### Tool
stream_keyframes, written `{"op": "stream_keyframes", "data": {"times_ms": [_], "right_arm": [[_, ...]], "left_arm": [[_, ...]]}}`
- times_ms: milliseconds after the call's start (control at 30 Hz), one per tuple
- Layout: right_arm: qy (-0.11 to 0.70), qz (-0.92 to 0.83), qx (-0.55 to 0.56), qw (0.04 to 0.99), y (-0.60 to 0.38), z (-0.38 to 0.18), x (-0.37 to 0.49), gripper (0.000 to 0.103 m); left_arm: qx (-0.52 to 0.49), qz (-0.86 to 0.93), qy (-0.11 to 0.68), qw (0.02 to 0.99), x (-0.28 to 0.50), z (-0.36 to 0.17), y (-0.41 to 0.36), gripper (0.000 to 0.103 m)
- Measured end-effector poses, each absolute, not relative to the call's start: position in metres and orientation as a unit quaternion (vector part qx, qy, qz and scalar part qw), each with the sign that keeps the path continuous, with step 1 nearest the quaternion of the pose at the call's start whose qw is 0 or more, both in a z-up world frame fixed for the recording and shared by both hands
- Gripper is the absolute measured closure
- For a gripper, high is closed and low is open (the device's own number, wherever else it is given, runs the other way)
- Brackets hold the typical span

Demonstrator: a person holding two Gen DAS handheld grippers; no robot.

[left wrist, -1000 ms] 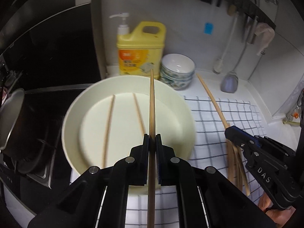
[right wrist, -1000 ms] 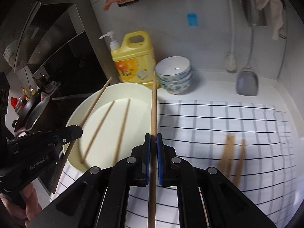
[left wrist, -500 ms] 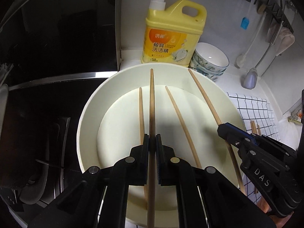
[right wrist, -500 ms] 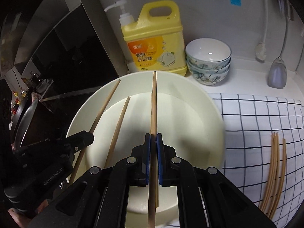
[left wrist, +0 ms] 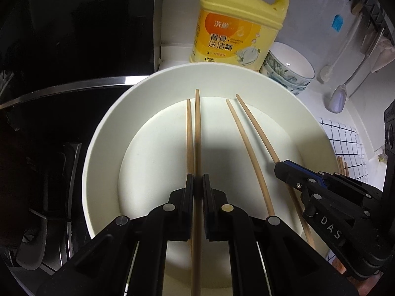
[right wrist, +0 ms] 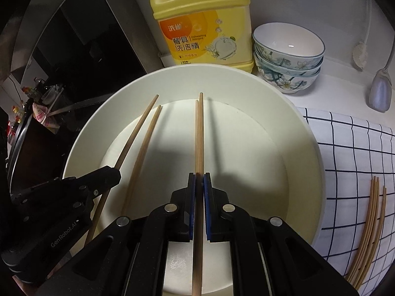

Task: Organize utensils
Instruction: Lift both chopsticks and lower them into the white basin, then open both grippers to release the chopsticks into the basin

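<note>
Chopsticks: one clamped in each tool, left tool and right tool, now lowered over the plate, beside two lying chopsticks; release likely next.

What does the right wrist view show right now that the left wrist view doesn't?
Only the right wrist view shows the loose chopsticks clearly, lying on the checked cloth, plus the cluttered corner beyond the stove at far left. Only the left wrist view shows the wall rail with a blue tag beneath it. Both show the white basin, two chopsticks lying in it, the yellow detergent jug, the stacked bowls, and the left tongs and right tongs, each shut on one chopstick over the basin.
</note>
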State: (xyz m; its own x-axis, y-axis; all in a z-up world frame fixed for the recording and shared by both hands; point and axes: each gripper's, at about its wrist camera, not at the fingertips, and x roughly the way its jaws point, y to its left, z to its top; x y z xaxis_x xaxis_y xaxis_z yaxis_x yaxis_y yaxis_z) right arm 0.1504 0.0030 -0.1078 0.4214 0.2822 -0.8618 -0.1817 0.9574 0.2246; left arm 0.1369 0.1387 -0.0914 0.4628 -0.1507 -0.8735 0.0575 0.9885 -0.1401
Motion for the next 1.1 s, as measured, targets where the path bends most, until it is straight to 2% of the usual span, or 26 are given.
{"op": "stream_keyframes", "data": {"times_ms": [767,800,867,900,933,1067,1100], "right_arm": [[0.537,0.133,0.046,0.832,0.000,-0.121,0.167,0.096],[0.535,0.133,0.045,0.833,0.000,-0.119,0.167,0.095],[0.532,0.130,0.041,0.836,-0.001,-0.115,0.165,0.094],[0.531,0.129,0.041,0.837,-0.002,-0.114,0.164,0.092],[0.530,0.128,0.040,0.838,-0.003,-0.113,0.163,0.092],[0.525,0.122,0.041,0.841,-0.008,-0.108,0.160,0.086],[0.523,0.121,0.042,0.843,-0.009,-0.107,0.159,0.084]], "left_arm": [[-0.040,-0.043,0.533,0.844,0.147,-0.106,0.138,0.095],[-0.040,-0.043,0.533,0.844,0.147,-0.105,0.138,0.091],[-0.038,-0.041,0.528,0.847,0.145,-0.102,0.138,0.075],[-0.036,-0.037,0.523,0.851,0.144,-0.100,0.139,0.059],[-0.036,-0.035,0.519,0.853,0.143,-0.097,0.140,0.051],[-0.036,-0.028,0.511,0.858,0.140,-0.089,0.144,0.048],[-0.036,-0.026,0.510,0.859,0.139,-0.087,0.145,0.045]]}}
